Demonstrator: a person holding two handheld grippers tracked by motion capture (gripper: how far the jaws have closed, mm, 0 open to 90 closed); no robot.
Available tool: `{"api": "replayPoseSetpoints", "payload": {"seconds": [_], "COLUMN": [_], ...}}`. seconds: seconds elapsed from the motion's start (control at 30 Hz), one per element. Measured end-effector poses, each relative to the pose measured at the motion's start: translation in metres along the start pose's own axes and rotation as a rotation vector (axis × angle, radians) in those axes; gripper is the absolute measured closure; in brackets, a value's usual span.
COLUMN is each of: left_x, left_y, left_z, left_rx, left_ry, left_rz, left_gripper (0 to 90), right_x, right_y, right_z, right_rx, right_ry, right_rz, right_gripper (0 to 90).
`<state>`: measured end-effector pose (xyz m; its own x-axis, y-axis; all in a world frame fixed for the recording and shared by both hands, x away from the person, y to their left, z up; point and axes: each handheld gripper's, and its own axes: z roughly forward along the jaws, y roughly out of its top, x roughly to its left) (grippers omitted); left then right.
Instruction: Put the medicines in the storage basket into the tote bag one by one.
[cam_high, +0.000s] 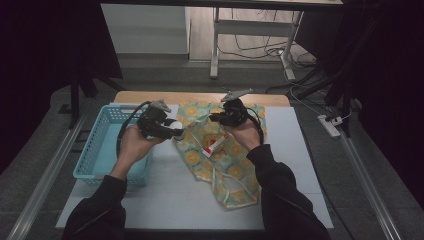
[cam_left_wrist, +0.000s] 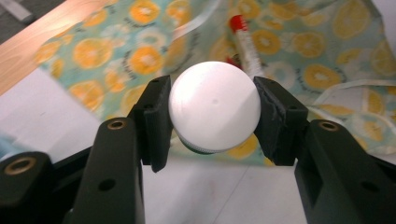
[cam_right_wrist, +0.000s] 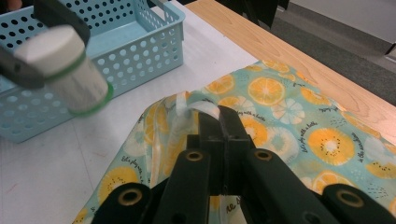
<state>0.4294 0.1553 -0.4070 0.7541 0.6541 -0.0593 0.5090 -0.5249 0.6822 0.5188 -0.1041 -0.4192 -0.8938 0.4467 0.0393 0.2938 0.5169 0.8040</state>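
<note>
Presently the left gripper clamps a small white jar by its smooth domed lid, one black jaw on each side; in the right gripper view the jar hangs tilted, green band at its base, beside the perforated blue plastic basket. Right gripper, jaws pressed together, pinches a fold of the orange-slice printed cloth. A red-capped white tube lies on the cloth; its label is too small to read.
</note>
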Motion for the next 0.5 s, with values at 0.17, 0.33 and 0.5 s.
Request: {"api": "replayPoseSetpoints", "payload": {"seconds": [0.17,0.33,0.5], "left_x": [-0.01,-0.019,-0.026], "left_y": [0.014,0.026,0.036], "left_z": [0.017,0.035,0.053], "left_rx": [0.001,0.005,0.019], "left_ry": [-0.033,-0.058,-0.063], "left_rz": [0.018,0.046,0.063], "left_gripper": [50.5,50.4,50.4], "right_x": [0.0,-0.002,-0.004], "right_y": [0.001,0.001,0.0], "right_z": [0.0,0.0,0.0], "right_rx": [0.0,0.001,0.002], "right_ry": [-0.002,-0.007,-0.014], "right_rz": [0.001,0.005,0.01], "right_gripper": [89.8,89.8,89.8]}}
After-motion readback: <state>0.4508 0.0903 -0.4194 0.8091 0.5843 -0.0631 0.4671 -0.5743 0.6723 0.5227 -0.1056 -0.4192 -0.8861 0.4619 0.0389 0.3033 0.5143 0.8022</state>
